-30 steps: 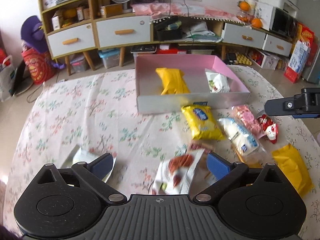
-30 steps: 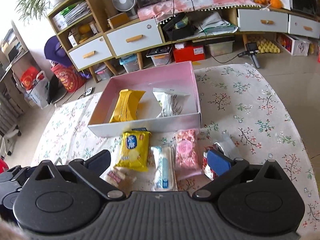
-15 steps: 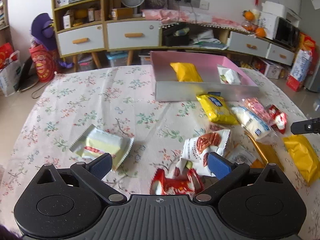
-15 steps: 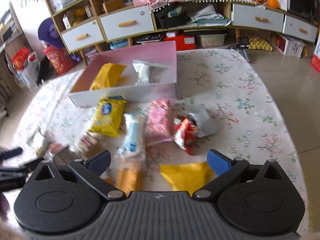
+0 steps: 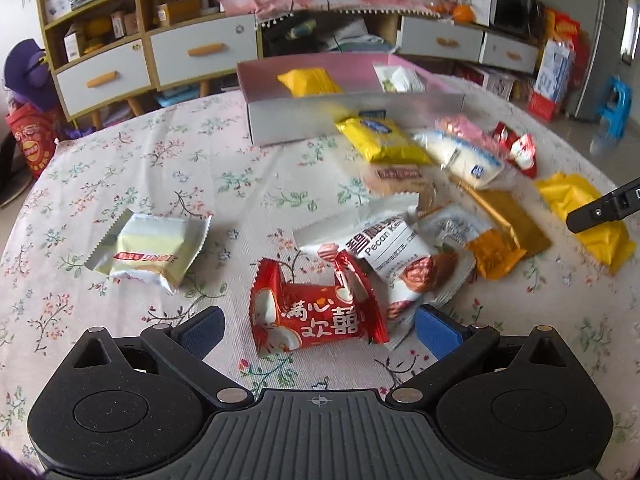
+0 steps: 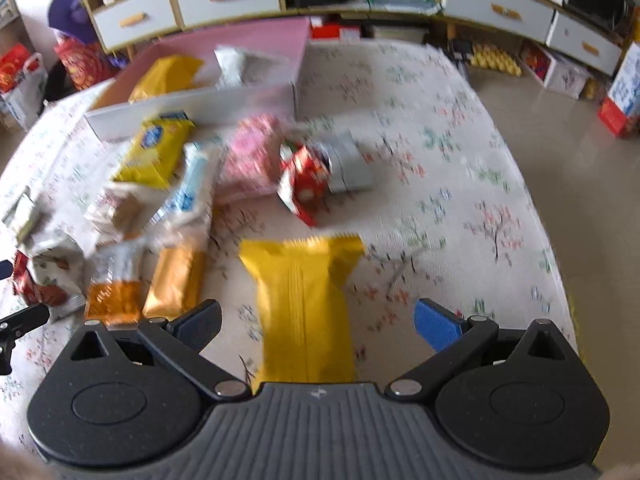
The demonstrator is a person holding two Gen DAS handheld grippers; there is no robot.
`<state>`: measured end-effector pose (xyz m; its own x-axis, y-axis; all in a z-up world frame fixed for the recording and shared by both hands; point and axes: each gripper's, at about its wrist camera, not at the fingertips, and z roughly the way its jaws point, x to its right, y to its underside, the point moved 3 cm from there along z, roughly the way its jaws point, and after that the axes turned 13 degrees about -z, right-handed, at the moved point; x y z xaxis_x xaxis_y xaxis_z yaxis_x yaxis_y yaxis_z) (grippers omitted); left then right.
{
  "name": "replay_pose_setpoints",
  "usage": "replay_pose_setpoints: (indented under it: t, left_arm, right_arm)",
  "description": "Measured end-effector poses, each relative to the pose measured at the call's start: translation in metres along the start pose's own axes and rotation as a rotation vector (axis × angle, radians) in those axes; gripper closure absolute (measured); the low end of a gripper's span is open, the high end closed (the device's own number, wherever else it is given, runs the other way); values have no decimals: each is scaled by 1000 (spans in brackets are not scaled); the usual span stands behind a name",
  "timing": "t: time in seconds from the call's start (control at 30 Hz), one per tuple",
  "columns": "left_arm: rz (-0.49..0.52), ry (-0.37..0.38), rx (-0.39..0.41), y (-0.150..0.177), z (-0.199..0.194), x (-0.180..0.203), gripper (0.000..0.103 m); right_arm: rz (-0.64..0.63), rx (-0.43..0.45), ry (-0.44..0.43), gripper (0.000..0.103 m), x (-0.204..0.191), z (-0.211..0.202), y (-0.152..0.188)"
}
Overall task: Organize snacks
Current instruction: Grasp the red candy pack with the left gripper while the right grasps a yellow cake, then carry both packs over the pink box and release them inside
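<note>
My left gripper (image 5: 320,326) is open, its jaws either side of a red snack packet (image 5: 316,314) on the floral tablecloth, without touching it. A white pecan packet (image 5: 404,256) lies just behind it. My right gripper (image 6: 318,322) is open over a yellow packet (image 6: 304,304) that lies between its jaws; its tip also shows in the left wrist view (image 5: 604,210). The pink box (image 5: 352,114) at the back holds a yellow packet (image 5: 308,82) and a white packet (image 5: 400,78).
Several more packets lie in a heap right of centre, among them a yellow-blue one (image 5: 380,140) and a gold bar (image 5: 508,216). A pale yellow packet (image 5: 152,250) lies apart on the left. Drawers and shelves stand behind the table.
Both grippers have pulled back toward the near edge and lower. The red packet has come between the left jaws, the yellow packet between the right jaws. Both stay open.
</note>
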<state>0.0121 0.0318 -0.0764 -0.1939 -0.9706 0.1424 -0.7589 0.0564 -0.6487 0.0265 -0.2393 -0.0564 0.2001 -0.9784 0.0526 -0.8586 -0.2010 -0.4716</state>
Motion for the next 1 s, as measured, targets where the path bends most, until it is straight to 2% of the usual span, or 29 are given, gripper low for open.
replay_pose_setpoints:
  t: [0.17,0.27,0.37,0.43,0.5,0.63,0.7,0.73,0.8,1.0]
  left_arm:
    - [7,7,-12,3,3,0,3]
    - [15,7,-20,3,4,-1,5]
    - [1,17,-28,1,5,-2,11]
    - [-1,16,-23,0,3,-2,22]
    - [-9,14,-20,-1,2,-4,27]
    - [-27,5,-15,-3,0,-9,44]
    - [-40,1,-15,-5,-1,-11,50]
    - [-49,4,-15,-5,-2,-12,51]
    - [-56,2,-17,-6,-2,-13,52]
    - [-67,-8,-22,-7,-4,-17,58]
  right_arm:
    - [-2,-79,-13,1,-3,11,7]
    - [-34,-87,4,1,-8,12,9]
    - [-41,-83,-3,4,-11,10,10]
    - [-44,-80,-8,7,-12,8,10]
    - [-46,-77,-14,10,-12,7,8]
    - [-74,-60,-17,27,-18,2,5]
    - [-87,-50,-22,43,-19,1,2]
    - [-93,-46,-21,47,-21,0,2]
    - [-107,-37,-19,63,-24,-2,0]
    - [-146,-24,5,65,-32,-5,-2]
